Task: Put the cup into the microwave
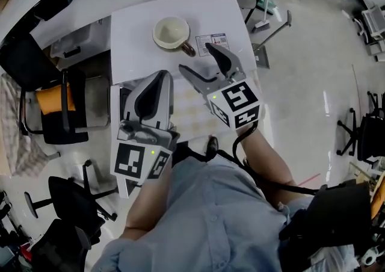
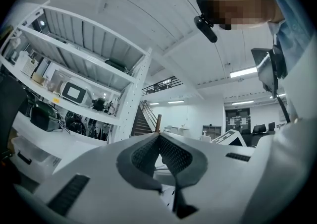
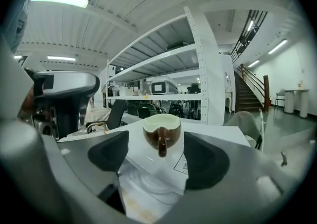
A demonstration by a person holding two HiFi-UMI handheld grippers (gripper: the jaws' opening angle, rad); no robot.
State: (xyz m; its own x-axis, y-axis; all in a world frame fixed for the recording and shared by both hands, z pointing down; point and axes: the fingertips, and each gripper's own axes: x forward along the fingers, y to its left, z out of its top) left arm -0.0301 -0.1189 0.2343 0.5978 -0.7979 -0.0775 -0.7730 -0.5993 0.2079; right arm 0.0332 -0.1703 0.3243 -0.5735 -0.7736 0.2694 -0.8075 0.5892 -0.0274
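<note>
Head view: the cup (image 1: 172, 33) stands on the white top (image 1: 138, 30) near its far edge, just left of a label (image 1: 213, 42), so nothing of the task proper is done yet. The right gripper (image 1: 194, 56) has its jaws spread wide and empty, short of the cup, whose handle faces it. The left gripper (image 1: 157, 78) is pressed together on nothing. Below the front edge a round tray (image 3: 151, 178) shows, probably the open oven chamber. Grasping, lifting and placing inside remain.
</note>
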